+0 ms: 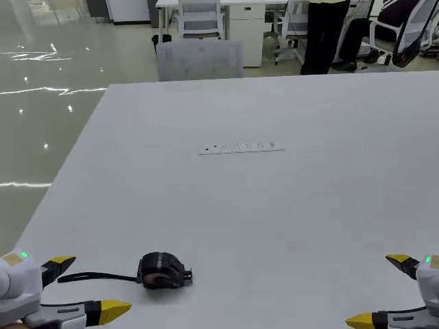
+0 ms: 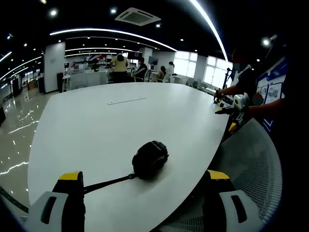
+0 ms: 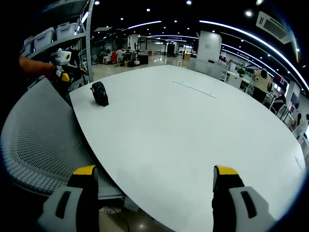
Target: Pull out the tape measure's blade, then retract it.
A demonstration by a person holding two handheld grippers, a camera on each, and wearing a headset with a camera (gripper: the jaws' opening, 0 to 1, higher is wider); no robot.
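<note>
Lying on the desk (image 1: 274,205) just ahead of the open left fingers (image 1: 110,312), tape measure (image 1: 163,270), right fingers (image 1: 367,319) open too, well apart.

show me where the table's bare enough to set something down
Bare: the white tabletop between the flat white strip and the near edge, right of the round black tape measure; also beyond the strip. Crowded only near-left, around it.

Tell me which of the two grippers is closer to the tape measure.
The left gripper: the tape measure lies just ahead of its open jaws, strap trailing toward them. The right gripper is far off across the table.
</note>
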